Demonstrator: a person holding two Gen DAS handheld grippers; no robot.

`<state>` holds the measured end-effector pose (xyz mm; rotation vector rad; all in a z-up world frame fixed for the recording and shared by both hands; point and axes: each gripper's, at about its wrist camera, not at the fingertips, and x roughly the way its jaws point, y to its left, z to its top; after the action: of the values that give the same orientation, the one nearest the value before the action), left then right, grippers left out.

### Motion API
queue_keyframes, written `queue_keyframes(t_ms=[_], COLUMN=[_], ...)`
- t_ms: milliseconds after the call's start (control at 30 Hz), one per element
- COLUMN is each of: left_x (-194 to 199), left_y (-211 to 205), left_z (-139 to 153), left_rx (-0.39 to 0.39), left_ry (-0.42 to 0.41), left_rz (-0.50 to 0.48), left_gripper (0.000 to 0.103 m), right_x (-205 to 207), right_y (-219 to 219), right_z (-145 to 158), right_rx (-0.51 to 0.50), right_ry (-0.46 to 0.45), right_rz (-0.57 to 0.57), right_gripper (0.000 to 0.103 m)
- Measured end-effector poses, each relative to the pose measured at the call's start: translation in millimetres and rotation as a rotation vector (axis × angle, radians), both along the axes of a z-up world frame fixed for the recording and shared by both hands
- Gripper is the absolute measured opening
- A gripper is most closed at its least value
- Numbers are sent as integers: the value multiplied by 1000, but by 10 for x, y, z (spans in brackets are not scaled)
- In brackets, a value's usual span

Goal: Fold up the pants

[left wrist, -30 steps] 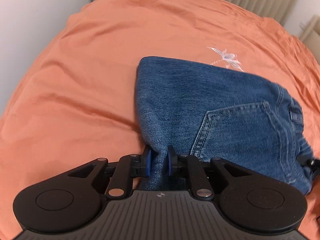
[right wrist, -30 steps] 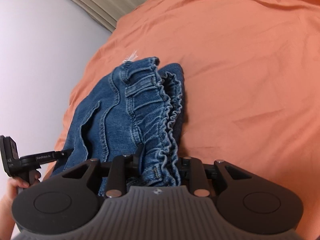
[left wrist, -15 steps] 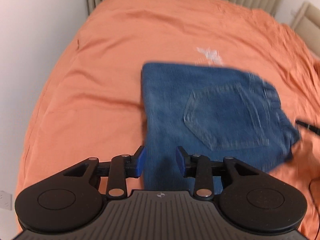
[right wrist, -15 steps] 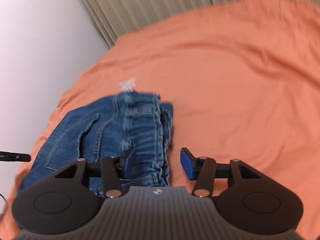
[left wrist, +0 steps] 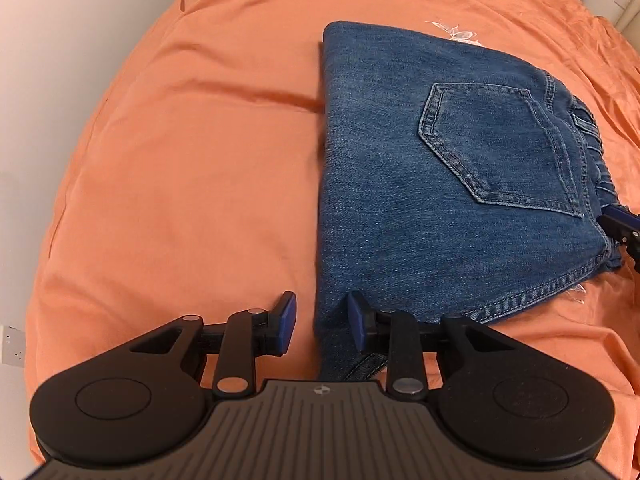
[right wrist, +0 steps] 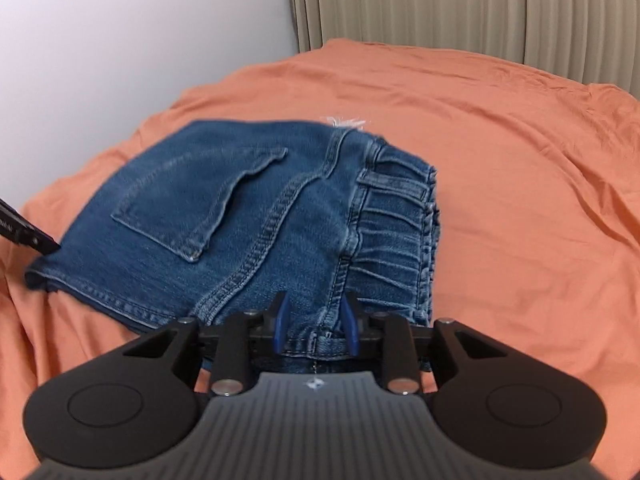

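The blue denim pants [left wrist: 440, 160] lie folded flat on the orange bed [left wrist: 180, 160], back pocket up. My left gripper [left wrist: 321, 322] hovers over their near folded edge. Its jaws are closing, the denim edge lies below the gap, and the pads do not press it. In the right wrist view the pants [right wrist: 240, 220] show their gathered waistband at the right. My right gripper [right wrist: 315, 326] is over the near waist corner with its jaws closing. Denim shows between the pads, unpinched. The right gripper's tip [left wrist: 620, 224] shows at the waistband's edge.
A pale wall [left wrist: 40, 80] runs along the bed's left side, with a socket [left wrist: 12, 344] low on it. Beige curtains [right wrist: 460, 12] hang behind the bed's far end. A white embroidered motif [left wrist: 456, 34] marks the sheet just beyond the pants.
Both grippers let go of the denim and drew back. The pants dropped flat onto the bed. The right gripper rolled level, and both pairs of jaws stand narrower than half a second ago.
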<state>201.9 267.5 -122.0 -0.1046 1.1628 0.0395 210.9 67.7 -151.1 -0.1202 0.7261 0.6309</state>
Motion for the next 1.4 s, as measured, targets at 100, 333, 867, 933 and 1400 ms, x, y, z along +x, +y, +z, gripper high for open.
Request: queue_keyframes(t_ms=[100,333,867,933,1400], left_x=[-20,-246,-815,-938,-1225], left_y=[-52,-233,-1455,-1562,-1892], left_z=[95,735,1877,1873,1290], left_rx=[32,50,116,128,162], left_ry=[-20,-199,-606,-634,-444], left_rz=[0,20,69,92,151], left_gripper=[36,36,74,76,81], right_x=[31,-12,-876,-1012,-1534], right_y=[45,-38,-520,-599,-754], right_z=[43,383,1759,1831,1614], right_rx=[-11,48,189,195,102], right_ry=[-3,-16,-381,-420,-303], right_rz=[0,-24,-117,-150,-189], right_gripper=[26,54,80,80,80])
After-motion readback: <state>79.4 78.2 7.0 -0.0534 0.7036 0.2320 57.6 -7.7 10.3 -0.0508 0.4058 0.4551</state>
